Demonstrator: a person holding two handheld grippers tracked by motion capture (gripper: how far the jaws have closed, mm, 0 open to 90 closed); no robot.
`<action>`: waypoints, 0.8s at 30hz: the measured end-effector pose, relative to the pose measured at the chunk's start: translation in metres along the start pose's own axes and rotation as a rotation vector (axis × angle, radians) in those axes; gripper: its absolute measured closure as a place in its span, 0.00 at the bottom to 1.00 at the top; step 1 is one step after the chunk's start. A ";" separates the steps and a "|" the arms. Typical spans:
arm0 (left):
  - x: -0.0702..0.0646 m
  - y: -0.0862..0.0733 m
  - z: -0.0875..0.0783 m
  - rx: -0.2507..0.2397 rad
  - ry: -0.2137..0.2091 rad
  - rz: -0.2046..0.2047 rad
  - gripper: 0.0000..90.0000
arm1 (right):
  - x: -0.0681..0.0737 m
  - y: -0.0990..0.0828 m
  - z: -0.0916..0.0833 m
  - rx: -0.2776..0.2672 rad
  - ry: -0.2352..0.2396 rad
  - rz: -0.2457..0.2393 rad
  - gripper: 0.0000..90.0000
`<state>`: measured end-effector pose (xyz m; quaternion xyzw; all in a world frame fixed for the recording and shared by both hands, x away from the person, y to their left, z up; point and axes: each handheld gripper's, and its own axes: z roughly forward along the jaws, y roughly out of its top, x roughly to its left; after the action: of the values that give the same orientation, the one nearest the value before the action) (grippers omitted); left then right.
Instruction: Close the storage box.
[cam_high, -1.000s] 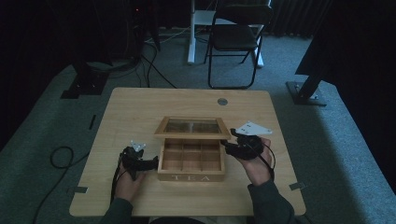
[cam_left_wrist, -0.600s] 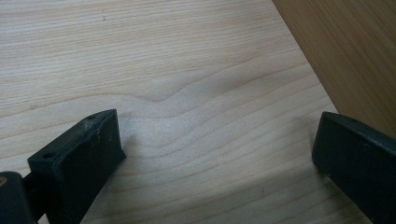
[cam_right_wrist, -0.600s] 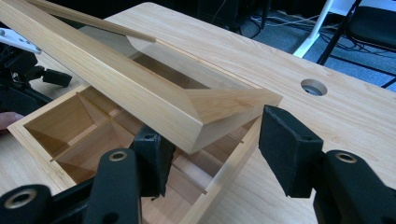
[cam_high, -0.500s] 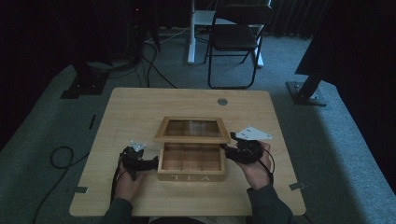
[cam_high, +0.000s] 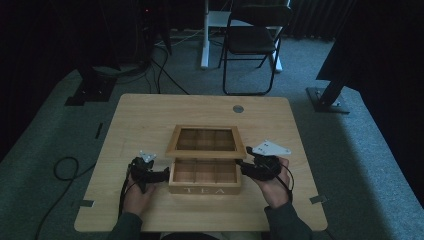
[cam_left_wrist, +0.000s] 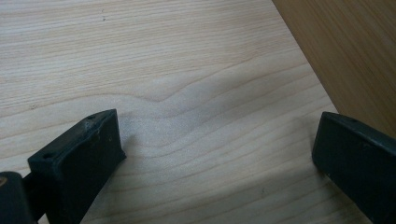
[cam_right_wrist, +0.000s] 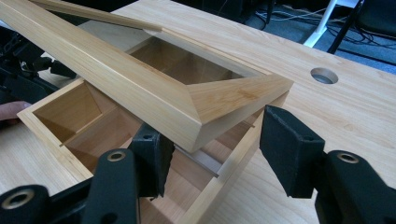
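A wooden tea box (cam_high: 205, 189) with empty compartments sits near the table's front edge. Its framed lid (cam_high: 205, 153) hangs tilted, half open, over it. My right gripper (cam_high: 243, 167) is at the box's right end. In the right gripper view its jaws (cam_right_wrist: 210, 149) straddle the box's right wall (cam_right_wrist: 233, 172), one inside under the lid's (cam_right_wrist: 116, 79) corner, one outside. They have just been opening and stand open, pressing on nothing. My left gripper (cam_high: 164, 175) rests open on the table beside the box's left wall (cam_left_wrist: 345, 56), its jaws (cam_left_wrist: 215, 154) wide apart over bare wood.
The table (cam_high: 150, 115) has a round cable hole (cam_high: 238, 108) at the back. A folding chair (cam_high: 252, 40) stands behind the table, and a black stand base (cam_high: 327, 97) sits at the right. Cables (cam_high: 65, 167) lie on the carpet at the left.
The right gripper has shifted slightly down and in toward the box's right end. The lid's front edge has dipped a little lower. The left gripper has kept still.
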<state>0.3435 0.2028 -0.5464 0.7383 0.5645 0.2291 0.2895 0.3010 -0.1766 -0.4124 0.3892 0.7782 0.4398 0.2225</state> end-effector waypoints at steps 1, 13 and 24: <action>0.000 0.000 0.000 0.001 0.000 0.001 0.02 | 0.000 -0.001 0.000 0.000 0.002 0.001 0.49; 0.000 0.000 0.000 0.001 0.000 0.001 0.02 | 0.005 -0.009 0.003 0.003 0.015 0.017 0.49; 0.000 0.000 0.000 -0.001 0.000 -0.001 0.02 | 0.011 -0.019 0.005 0.025 0.008 0.024 0.49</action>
<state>0.3434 0.2027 -0.5465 0.7379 0.5648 0.2290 0.2899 0.2900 -0.1717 -0.4311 0.3994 0.7799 0.4342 0.2092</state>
